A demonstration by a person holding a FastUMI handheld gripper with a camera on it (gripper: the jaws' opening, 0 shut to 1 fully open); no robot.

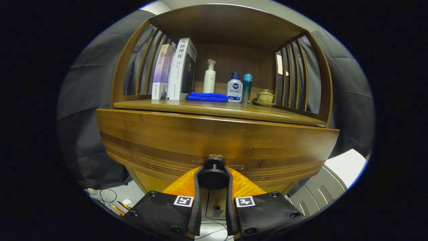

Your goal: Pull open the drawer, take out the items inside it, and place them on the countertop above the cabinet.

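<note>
Squeezing the round black drawer knob [213, 174] from both sides, the gripper [214, 177] sits at the wooden drawer front [214, 140], under the countertop [200, 108] with books [177, 70], bottles [234, 87] and blue cloth [207, 97].

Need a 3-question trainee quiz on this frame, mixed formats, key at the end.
1. True or false: the gripper is shut on the drawer knob.
2. What lies folded on the countertop in front of the white pump bottle? A) blue cloth B) sponge C) paper towel
3. Fill in: the lidded ceramic cup sits beside the slatted side, beyond the teal ____.

Key: 1 true; 2 A, the blue cloth; 3 bottle.
</note>
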